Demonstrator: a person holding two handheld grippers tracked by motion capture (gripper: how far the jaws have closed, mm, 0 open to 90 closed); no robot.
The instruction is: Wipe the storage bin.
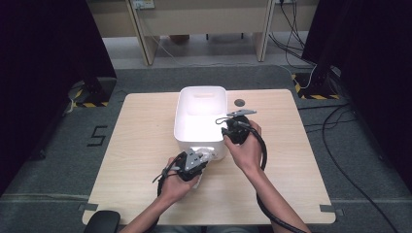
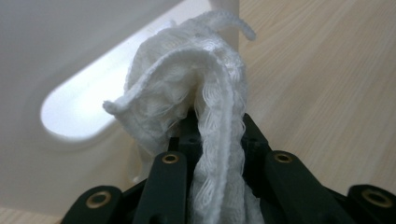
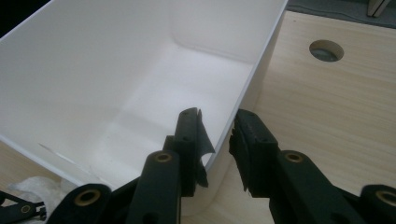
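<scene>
Left claw (image 1: 200, 162) is clamped shut on a white knitted cloth (image 2: 187, 88), which bunches up between its jaws just outside the near wall of the white plastic bin (image 1: 187, 104) on the counter (image 1: 141, 126). Right claw (image 3: 219, 128) straddles the bin's right wall, jaws partly apart, one inside, one outside, not pressing.

A single black "5" (image 1: 96, 136) is marked on the grey floor (image 1: 53, 160) left of the table.
</scene>
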